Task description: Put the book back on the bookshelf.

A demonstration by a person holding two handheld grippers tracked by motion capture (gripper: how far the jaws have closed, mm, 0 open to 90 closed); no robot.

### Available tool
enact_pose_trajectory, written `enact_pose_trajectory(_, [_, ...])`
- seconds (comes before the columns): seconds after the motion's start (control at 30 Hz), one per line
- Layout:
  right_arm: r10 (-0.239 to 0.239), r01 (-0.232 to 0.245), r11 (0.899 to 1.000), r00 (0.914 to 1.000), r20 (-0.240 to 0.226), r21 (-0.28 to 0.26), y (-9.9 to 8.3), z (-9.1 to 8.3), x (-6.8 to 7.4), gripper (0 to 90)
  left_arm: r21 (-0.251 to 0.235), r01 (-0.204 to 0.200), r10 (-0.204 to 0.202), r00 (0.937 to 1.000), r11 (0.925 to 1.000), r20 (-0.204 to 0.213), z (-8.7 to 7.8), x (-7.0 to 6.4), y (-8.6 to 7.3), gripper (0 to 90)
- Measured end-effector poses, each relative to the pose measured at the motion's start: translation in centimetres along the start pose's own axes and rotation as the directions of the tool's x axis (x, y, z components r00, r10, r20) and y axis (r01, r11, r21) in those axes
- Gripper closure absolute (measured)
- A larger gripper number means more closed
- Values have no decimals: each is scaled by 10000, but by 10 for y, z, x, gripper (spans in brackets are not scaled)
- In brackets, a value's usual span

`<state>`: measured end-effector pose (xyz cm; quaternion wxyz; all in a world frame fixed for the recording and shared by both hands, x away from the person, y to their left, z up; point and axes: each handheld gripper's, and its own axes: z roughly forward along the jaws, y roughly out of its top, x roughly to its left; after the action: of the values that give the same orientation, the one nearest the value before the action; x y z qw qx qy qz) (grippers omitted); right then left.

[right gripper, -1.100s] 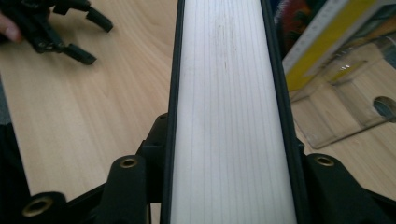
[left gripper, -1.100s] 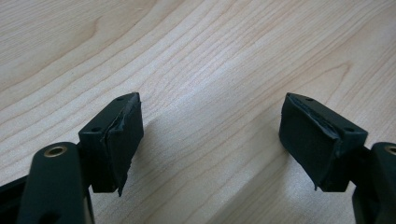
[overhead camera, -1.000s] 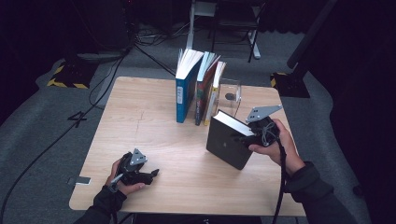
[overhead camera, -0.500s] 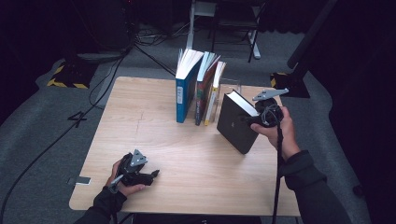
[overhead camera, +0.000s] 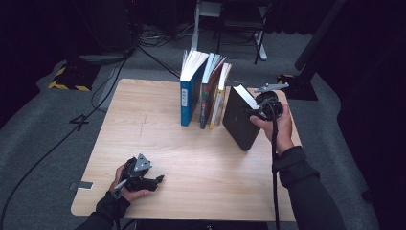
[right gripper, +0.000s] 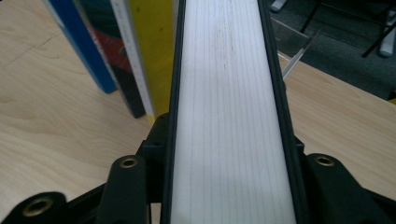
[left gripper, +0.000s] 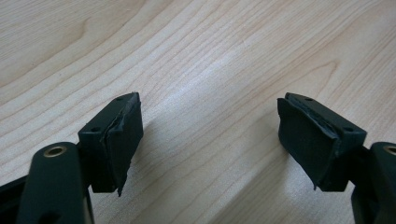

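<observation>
A thick black book (overhead camera: 239, 122) stands upright on the wooden table (overhead camera: 158, 115), just right of a row of standing books. My right gripper (overhead camera: 254, 112) is shut on its top edge; in the right gripper view the white page edge (right gripper: 231, 116) runs up between the jaws. The row holds a blue book (overhead camera: 190, 91), a dark book with a red cover (overhead camera: 208, 96) and a yellow-spined book (overhead camera: 219, 98); the yellow book (right gripper: 152, 51) is close beside the black one. My left gripper (overhead camera: 158, 181) rests near the table's front left, open and empty over bare wood (left gripper: 210, 116).
A clear bookend (right gripper: 299, 53) stands behind the black book. Cables (overhead camera: 43, 153) and stand legs (overhead camera: 249, 33) lie on the grey floor around the table. Black-and-yellow tape (overhead camera: 69, 79) marks the floor at far left.
My right gripper has carried the black book left and back, tipping it upright beside the yellow book. The left gripper has stayed put.
</observation>
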<state>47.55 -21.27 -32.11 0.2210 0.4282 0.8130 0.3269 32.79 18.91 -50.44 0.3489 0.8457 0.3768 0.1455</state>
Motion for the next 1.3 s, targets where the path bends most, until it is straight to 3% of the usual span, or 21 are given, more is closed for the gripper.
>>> enact_pose_trajectory(0.27, [170, -167, 9997, 9996, 207, -152, 10, 13, -6, 533, -9, -158, 158, 9998, 9999, 148, 1, 0, 1, 224])
enact_pose_trajectory(0.3, [520, -514, 9984, 9984, 236, -247, 12, 19, -9, 534, -21, -154, 154, 9998, 9999, 148, 1, 0, 1, 225])
enact_pose_trajectory(0.37, [741, -731, 9969, 9967, 339, -293, 14, 23, -10, 534, -20, -184, 184, 9997, 9998, 175, 1, 0, 1, 225])
enact_pose_trajectory(0.53, [926, -909, 9951, 9948, 431, -398, 20, 32, -12, 533, -4, -280, 280, 9993, 9996, 231, 1, 0, 1, 223])
enact_pose_trajectory(0.77, [1377, -1345, 9900, 9871, 820, -432, 30, 43, -11, 533, -3, -254, 254, 9994, 9997, 234, 2, -2, 1, 224])
enact_pose_trajectory(0.9, [1967, -1907, 9796, 9743, 1100, -628, 37, 49, -13, 533, 3, -278, 278, 9993, 9996, 270, 2, -2, 1, 224])
enact_pose_trajectory(1.03, [1863, -1789, 9818, 9721, 1428, -634, 44, 55, -11, 533, -16, -256, 256, 9994, 9997, 243, 2, -4, 2, 223])
enact_pose_trajectory(1.3, [2148, -2042, 9757, 9627, 1643, -794, 51, 66, -15, 532, -3, -369, 369, 9986, 9993, 380, 3, -5, 3, 223])
